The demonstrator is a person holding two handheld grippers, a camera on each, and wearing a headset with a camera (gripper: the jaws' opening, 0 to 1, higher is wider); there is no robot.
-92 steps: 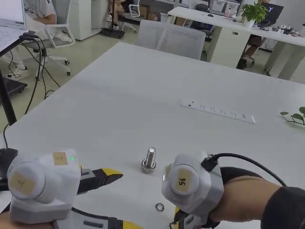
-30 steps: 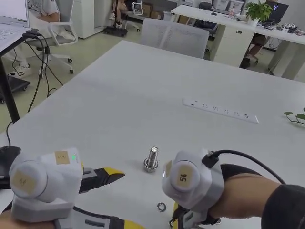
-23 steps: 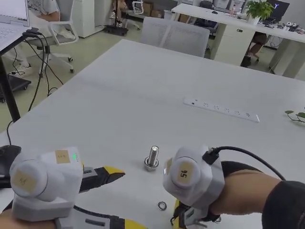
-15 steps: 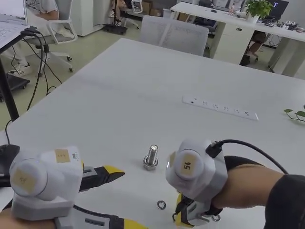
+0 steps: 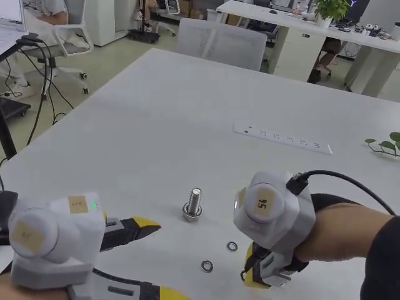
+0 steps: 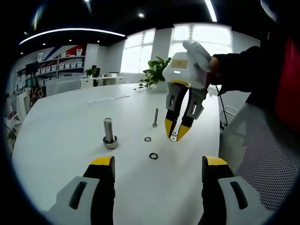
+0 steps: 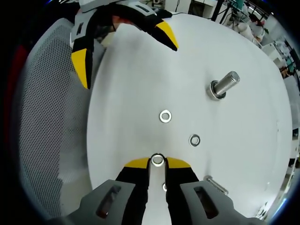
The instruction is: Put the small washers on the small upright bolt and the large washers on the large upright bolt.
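While the right gripper hangs over the white table with its jaws pinched on a washer, the left gripper has its jaws spread wide with nothing between them. The large upright bolt stands head-down on the table. In the head view the right gripper is to the right of this bolt and nearer the person, with its tips pointing down. The left gripper is to the bolt's left, its yellow tips aimed toward it. Two loose washers lie flat on the person's side of the bolt, one close by and one a little farther off. The small upright bolt stands apart from the large one, on the right gripper's side.
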